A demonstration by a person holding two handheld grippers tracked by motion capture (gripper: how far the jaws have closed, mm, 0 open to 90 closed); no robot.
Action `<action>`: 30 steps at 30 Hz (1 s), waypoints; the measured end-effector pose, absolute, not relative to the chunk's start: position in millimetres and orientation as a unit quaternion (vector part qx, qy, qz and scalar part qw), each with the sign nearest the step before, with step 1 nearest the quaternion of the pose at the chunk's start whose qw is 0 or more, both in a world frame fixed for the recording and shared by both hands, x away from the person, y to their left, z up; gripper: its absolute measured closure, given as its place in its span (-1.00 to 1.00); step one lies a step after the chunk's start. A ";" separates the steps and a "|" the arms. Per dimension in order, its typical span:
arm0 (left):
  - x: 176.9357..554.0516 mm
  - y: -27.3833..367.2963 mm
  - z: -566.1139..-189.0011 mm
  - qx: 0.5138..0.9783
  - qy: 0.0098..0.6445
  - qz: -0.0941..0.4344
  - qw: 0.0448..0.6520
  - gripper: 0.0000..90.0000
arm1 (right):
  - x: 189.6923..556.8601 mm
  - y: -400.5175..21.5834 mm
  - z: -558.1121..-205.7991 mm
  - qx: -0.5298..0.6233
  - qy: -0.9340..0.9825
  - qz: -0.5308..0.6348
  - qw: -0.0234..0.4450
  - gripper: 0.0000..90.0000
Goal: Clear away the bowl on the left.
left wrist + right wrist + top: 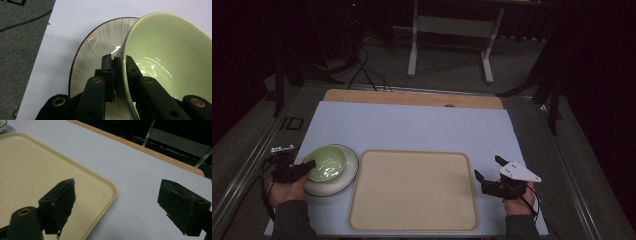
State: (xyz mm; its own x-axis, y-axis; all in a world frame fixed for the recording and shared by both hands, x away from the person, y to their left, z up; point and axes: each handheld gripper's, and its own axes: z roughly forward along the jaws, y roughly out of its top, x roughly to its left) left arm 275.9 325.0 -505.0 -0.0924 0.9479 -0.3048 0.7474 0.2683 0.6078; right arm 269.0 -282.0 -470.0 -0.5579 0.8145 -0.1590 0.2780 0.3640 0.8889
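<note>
On the left side of the desk [412, 125], a hand holds the left tool [307, 165]. Its two black jaws are pressed tight on the near wall of a green bowl [328, 162], one jaw inside the bowl and one outside. In the left gripper view the rim of the green bowl [170, 50] sits right between the jaws, and the bowl looks tilted. The bowl rests on a white plate [349, 172] with a thin dark edge, and the white plate [100, 42] lies flat on the pale blue top near the left edge. Just beside the plate, in the middle, lies a big cream tray [412, 192] with round corners and nothing on it. On the right, another hand holds the right tool [488, 168] a little past the tray's right edge. Its jaws stand wide apart and hold nothing. In the right gripper view one jaw hangs over the corner of the cream tray [37, 162] and the other jaw hangs over the bare desk [140, 170].
</note>
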 end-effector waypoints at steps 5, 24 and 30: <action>276.2 326.6 -505.0 0.584 0.725 0.144 0.336 0.84 | 268.5 -282.3 -469.7 0.354 0.767 0.438 0.306 -0.69; 274.1 329.3 -504.8 0.575 0.721 0.123 0.367 0.82 | 267.5 -283.7 -468.1 0.354 0.765 0.441 0.309 -0.69; 271.6 329.7 -501.1 0.571 0.713 0.133 0.384 0.82 | 267.6 -283.8 -468.1 0.355 0.765 0.440 0.309 -0.69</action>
State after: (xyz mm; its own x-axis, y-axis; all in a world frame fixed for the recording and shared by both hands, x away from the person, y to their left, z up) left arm 271.6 329.7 -501.1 -0.0532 0.9166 -0.3964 0.7124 0.3130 0.6281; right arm 267.6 -283.8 -468.1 -0.5572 0.8145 -0.1615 0.2703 0.3618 0.8922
